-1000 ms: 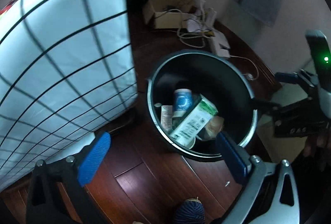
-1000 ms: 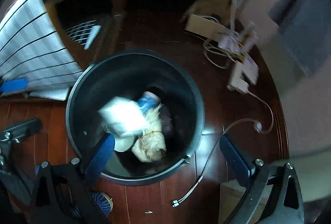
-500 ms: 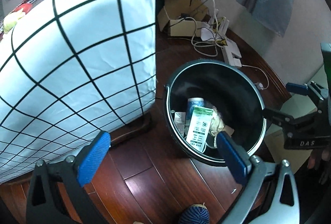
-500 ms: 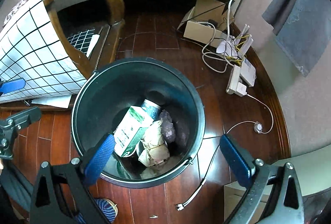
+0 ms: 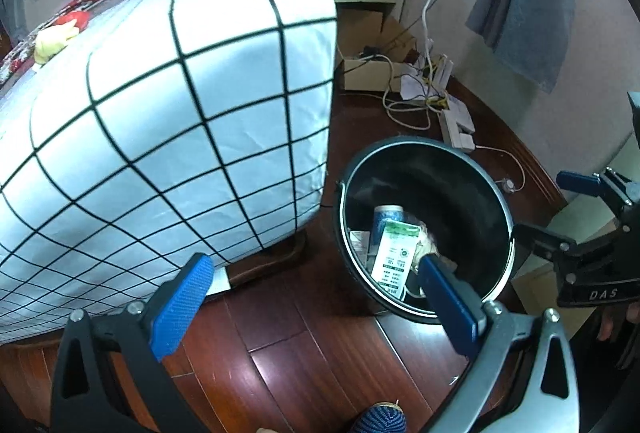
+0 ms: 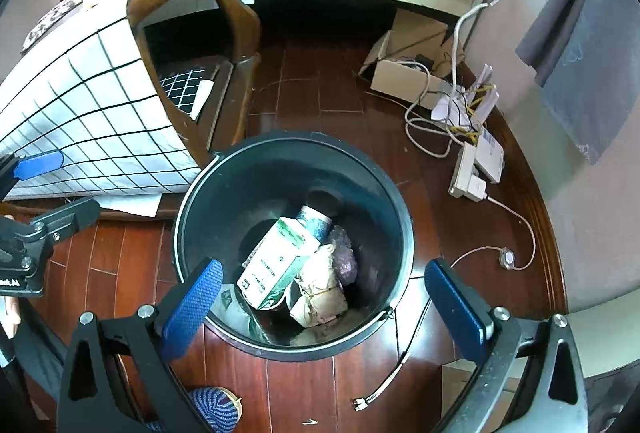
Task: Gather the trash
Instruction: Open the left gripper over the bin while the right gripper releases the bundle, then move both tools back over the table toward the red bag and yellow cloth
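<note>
Trash sits inside the dark bin [image 5: 424,169] as we look along our left gripper [image 5: 316,297]: a green-and-white carton [image 5: 394,259] leans against a blue can [image 5: 386,219]. Our fingers stand wide apart with nothing between them, above the wooden floor [image 5: 304,345]. A grid-patterned cover [image 5: 168,137] hangs just beside the bin.

From our right gripper [image 6: 324,305] we look straight down into the bin [image 6: 280,169]. The carton [image 6: 276,265] lies tilted, touching the can [image 6: 316,221] and a crumpled paper bundle [image 6: 320,289]. These fingers are also spread apart and hold nothing. A power strip [image 6: 466,173] and cables lie on the floor [image 6: 132,261] nearby.
</note>
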The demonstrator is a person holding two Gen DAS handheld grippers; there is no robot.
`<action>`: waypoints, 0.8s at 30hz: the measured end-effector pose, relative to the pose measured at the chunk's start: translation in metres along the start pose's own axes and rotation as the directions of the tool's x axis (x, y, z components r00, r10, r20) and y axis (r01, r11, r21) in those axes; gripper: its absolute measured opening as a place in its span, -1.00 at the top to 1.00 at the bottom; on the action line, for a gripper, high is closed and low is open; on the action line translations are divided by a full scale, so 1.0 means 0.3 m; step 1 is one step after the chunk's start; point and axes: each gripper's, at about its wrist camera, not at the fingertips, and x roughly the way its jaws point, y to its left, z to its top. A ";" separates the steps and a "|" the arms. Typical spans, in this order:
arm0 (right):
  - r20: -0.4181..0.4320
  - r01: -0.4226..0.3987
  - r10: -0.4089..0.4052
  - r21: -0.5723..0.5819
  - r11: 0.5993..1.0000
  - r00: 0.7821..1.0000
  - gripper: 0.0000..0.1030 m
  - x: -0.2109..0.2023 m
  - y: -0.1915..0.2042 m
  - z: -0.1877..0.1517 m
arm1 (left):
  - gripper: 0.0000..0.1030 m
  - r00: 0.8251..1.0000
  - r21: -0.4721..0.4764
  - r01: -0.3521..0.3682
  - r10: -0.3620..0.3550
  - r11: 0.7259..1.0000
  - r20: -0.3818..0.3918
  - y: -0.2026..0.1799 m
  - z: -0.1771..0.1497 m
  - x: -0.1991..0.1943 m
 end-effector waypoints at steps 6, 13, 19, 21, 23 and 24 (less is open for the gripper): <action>0.048 -0.013 0.013 -0.010 1.000 0.999 -0.98 -0.078 0.030 0.047 | -0.99 0.998 -0.040 -0.019 0.021 0.999 0.057 0.053 0.010 -0.098; 0.108 -0.028 0.033 -0.047 0.998 0.994 -0.98 -0.154 0.102 0.146 | -0.99 0.992 -0.068 -0.037 0.045 0.997 0.116 0.121 0.054 -0.197; 0.159 -0.048 0.064 -0.098 0.994 0.985 -0.98 -0.208 0.197 0.233 | -0.99 0.984 -0.113 -0.077 0.093 0.991 0.150 0.215 0.078 -0.266; 0.176 -0.060 0.081 -0.119 0.991 0.981 -0.98 -0.224 0.235 0.264 | -0.99 0.980 -0.139 -0.085 0.108 0.987 0.166 0.262 0.085 -0.292; 0.192 -0.070 0.096 -0.142 0.987 0.977 -0.98 -0.237 0.281 0.302 | -0.99 0.976 -0.160 -0.091 0.120 0.983 0.180 0.304 0.091 -0.311; 0.199 -0.073 0.103 -0.149 0.986 0.975 -0.98 -0.243 0.295 0.316 | -0.99 0.975 -0.169 -0.096 0.127 0.981 0.185 0.324 0.094 -0.320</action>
